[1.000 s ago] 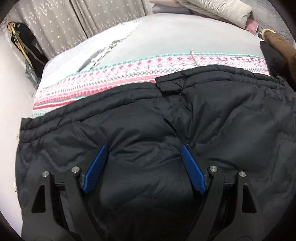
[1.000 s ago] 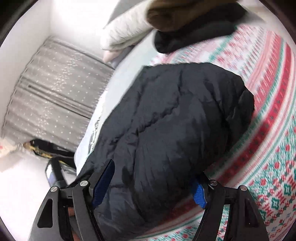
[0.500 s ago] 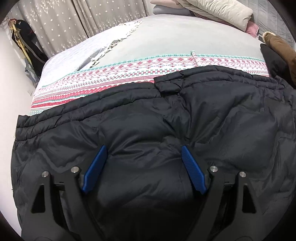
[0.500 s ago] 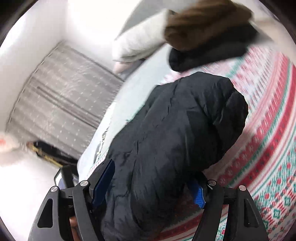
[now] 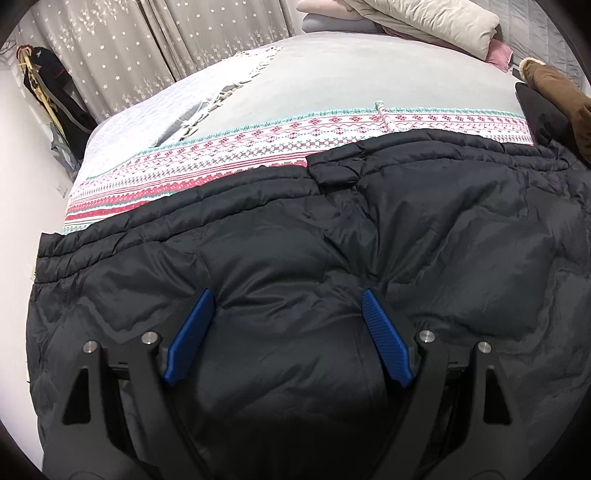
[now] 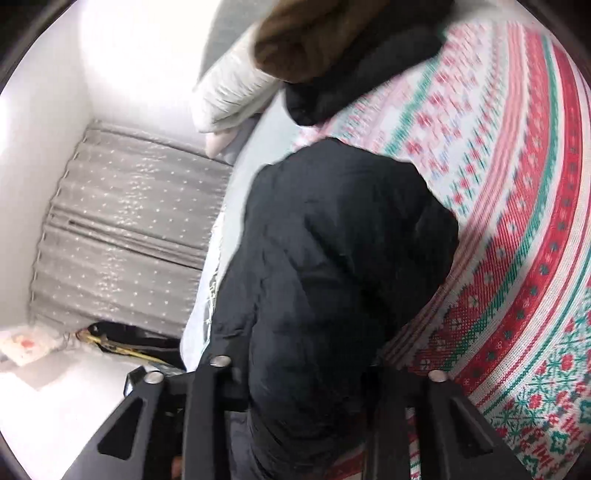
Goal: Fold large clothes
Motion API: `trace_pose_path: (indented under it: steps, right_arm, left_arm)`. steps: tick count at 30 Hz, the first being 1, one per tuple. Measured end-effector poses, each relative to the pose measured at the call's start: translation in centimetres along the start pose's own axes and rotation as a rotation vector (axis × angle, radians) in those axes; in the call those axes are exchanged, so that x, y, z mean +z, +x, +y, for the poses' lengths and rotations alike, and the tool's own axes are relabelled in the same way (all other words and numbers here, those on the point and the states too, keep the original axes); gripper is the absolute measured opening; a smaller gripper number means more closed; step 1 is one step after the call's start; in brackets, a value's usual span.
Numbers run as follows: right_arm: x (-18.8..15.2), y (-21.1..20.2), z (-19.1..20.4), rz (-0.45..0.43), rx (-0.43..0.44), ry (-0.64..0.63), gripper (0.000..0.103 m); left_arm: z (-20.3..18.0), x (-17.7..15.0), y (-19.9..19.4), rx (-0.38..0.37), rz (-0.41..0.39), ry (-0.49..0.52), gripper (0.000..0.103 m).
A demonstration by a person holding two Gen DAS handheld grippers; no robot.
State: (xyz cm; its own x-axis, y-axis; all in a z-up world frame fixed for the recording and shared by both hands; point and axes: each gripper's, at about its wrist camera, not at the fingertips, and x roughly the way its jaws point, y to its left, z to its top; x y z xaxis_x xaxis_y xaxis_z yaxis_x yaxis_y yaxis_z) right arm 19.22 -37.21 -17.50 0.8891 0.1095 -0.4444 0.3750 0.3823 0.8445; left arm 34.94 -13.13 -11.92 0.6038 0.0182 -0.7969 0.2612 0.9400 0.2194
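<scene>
A black puffer jacket (image 5: pixel 332 236) lies spread across the patterned bed blanket (image 5: pixel 236 162). My left gripper (image 5: pixel 288 314) is open, its blue pads (image 5: pixel 190 336) resting low over the jacket's middle, holding nothing. In the right wrist view my right gripper (image 6: pixel 306 398) is shut on a bunched part of the jacket (image 6: pixel 332 258), lifted above the red, green and white blanket (image 6: pixel 517 258). The right pads are hidden inside the fabric.
Folded brown and black clothes (image 5: pixel 554 96) lie at the bed's right edge, also in the right wrist view (image 6: pixel 332 48). Pillows and cream bedding (image 5: pixel 424 22) sit at the head. Grey starred curtains (image 5: pixel 147 48) and a bag (image 5: pixel 48 96) stand beyond the left side.
My right gripper has closed on the jacket and lifted its bunched part, turning more upright. The left gripper has stayed open over the jacket, shifting only slightly.
</scene>
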Motion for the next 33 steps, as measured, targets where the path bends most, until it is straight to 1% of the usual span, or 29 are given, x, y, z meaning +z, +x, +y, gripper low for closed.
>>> trace_pose_path:
  steps: [2, 3, 5, 6, 7, 9, 11, 13, 16, 20, 23, 25, 27, 29, 33]
  right_arm:
    - [-0.4, -0.8, 1.5, -0.025, -0.017, -0.103, 0.024]
    - [-0.7, -1.1, 3.0, -0.045, -0.035, -0.193, 0.023]
    - [-1.2, -1.2, 4.9, -0.072, -0.06, -0.303, 0.021]
    - [-1.7, -1.5, 6.0, -0.086, -0.066, -0.356, 0.02]
    - [-1.9, -1.9, 6.6, -0.093, -0.063, -0.381, 0.02]
    - [-1.8, -2.3, 7.6, -0.094, -0.055, -0.395, 0.018]
    - [-1.4, -2.5, 8.1, -0.09, -0.057, -0.388, 0.016]
    - [-0.8, -2.8, 8.3, -0.1, -0.072, -0.395, 0.014]
    - [-0.1, -3.7, 8.0, -0.126, -0.097, -0.393, 0.013]
    - [2.1, -6.9, 7.5, -0.17, -0.122, -0.355, 0.013]
    - [3.7, -9.6, 7.3, -0.211, -0.183, -0.385, 0.013]
    - [4.3, -10.9, 6.9, -0.229, -0.217, -0.402, 0.013]
    - [4.6, -11.5, 6.4, -0.231, -0.24, -0.401, 0.013]
    - [4.5, -11.9, 6.3, -0.232, -0.256, -0.41, 0.013]
    - [3.6, -12.3, 7.6, -0.243, -0.267, -0.48, 0.013]
  left_arm:
    - [-0.2, 0.0, 0.0, 0.009, -0.003, 0.006, 0.083]
    - [-0.3, 0.1, 0.1, 0.012, -0.002, 0.007, 0.083]
    - [-0.3, 0.0, 0.2, 0.012, -0.003, 0.008, 0.083]
    - [-0.3, 0.0, 0.2, 0.011, -0.003, 0.008, 0.083]
    - [-0.2, 0.0, 0.1, 0.008, -0.003, 0.007, 0.083]
    - [0.1, 0.1, -0.3, -0.012, 0.005, 0.003, 0.083]
    - [0.8, 0.1, -1.1, -0.051, 0.012, -0.01, 0.083]
    - [1.8, 0.0, -2.1, -0.083, 0.007, -0.03, 0.083]
    - [2.9, -0.3, -3.4, -0.112, 0.001, -0.055, 0.083]
    - [4.0, -2.1, -4.9, -0.139, 0.014, -0.057, 0.083]
    - [5.1, -3.4, -6.0, -0.156, 0.028, -0.073, 0.083]
    - [6.9, -4.1, -6.9, -0.186, 0.031, -0.126, 0.083]
    - [9.3, -4.8, -7.9, -0.215, 0.02, -0.204, 0.083]
    - [11.7, -5.8, -8.5, -0.209, 0.007, -0.273, 0.083]
    - [15.1, -8.0, -8.4, -0.194, 0.027, -0.357, 0.083]
